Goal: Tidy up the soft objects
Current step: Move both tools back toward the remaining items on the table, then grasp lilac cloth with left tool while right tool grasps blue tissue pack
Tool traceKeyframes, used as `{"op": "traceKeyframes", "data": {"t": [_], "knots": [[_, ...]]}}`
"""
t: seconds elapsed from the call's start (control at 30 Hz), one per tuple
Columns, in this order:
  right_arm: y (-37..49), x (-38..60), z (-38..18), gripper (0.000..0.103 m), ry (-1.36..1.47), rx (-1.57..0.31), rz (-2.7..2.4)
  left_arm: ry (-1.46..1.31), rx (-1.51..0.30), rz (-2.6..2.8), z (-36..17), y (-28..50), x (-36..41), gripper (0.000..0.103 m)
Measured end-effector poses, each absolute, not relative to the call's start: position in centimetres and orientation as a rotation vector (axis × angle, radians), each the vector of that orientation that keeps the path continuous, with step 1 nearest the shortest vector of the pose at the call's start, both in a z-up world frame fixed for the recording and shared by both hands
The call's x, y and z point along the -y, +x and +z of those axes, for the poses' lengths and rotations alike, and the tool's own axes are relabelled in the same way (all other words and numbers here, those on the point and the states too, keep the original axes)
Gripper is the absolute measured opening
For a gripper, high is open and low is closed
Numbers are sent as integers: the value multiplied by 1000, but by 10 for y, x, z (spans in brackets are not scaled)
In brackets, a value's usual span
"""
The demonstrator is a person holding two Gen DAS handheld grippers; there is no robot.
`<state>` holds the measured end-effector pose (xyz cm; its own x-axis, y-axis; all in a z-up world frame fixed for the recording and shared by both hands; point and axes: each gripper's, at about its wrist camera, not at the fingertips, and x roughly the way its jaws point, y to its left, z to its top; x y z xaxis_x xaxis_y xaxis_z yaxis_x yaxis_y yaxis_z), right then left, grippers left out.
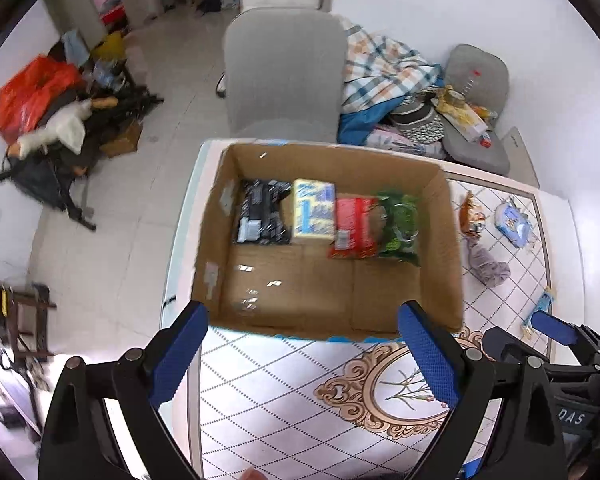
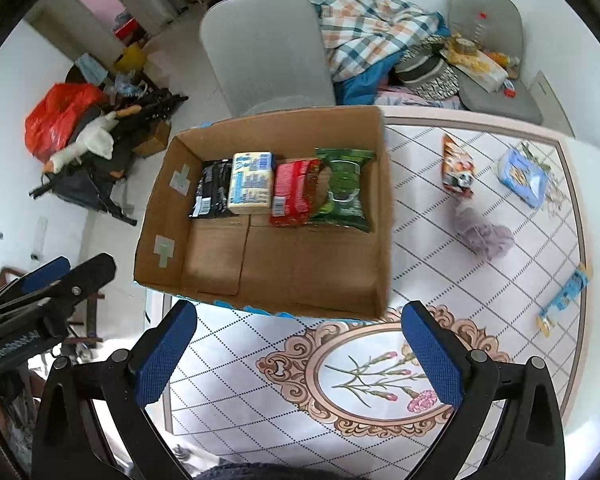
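Observation:
An open cardboard box [image 1: 448, 248] [image 2: 164, 208] stands on the patterned table. Along its far side lie a black pack [image 1: 262, 212] [image 2: 212, 194], a yellow pack [image 1: 314, 208] [image 2: 251, 182], a red pack [image 1: 354, 222] [image 2: 294, 192] and a green pack [image 1: 402, 226] [image 2: 346, 188]. On the table right of the box lie an orange snack bag [image 2: 456, 164], a blue tissue pack [image 2: 522, 174], a purple cloth [image 2: 484, 232] and a blue wrapper [image 2: 566, 294]. My left gripper [image 1: 304, 354] hangs open before the box's near wall. My right gripper [image 2: 300, 354] is open too, with nothing between its fingers.
A grey chair [image 2: 264, 48] stands behind the box, with a plaid blanket [image 2: 364, 28] and a cluttered grey seat [image 2: 496, 80] to its right. Bags and clothes [image 2: 84, 128] are piled on the floor at left. The table's left edge [image 1: 188, 216] runs just beside the box.

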<state>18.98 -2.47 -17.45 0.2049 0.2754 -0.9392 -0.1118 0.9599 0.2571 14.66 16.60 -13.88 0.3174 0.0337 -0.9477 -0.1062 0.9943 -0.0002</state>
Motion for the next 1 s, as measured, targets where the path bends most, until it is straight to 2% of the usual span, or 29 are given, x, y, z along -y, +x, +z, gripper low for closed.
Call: {"op": "traceKeyframes", "data": {"t": [0.2, 0.37, 0.6, 0.67, 0.7, 0.73, 1.0], "knots": [[191, 117, -177, 103, 244, -1338, 141, 115, -1216, -36, -135, 178, -68, 97], [191, 216, -188, 103, 341, -1350, -13, 192, -1316, -180, -170, 211, 21, 97], [203, 314, -219, 103, 360, -1395, -110, -97, -1583, -252, -262, 263, 90, 97], [213, 333, -228, 103, 347, -1414, -102, -198, -1626, -227, -287, 272, 99, 95], [219, 339, -232, 103, 335, -1418, -89, -242, -1647, -208, -298, 277, 101, 88], [225, 343, -236, 103, 323, -1421, -77, -301, -1676, -189, -313, 282, 104, 86], [289, 361, -267, 103, 121, -1470, 17, -447, -1783, -66, -390, 303, 119, 85]]}}
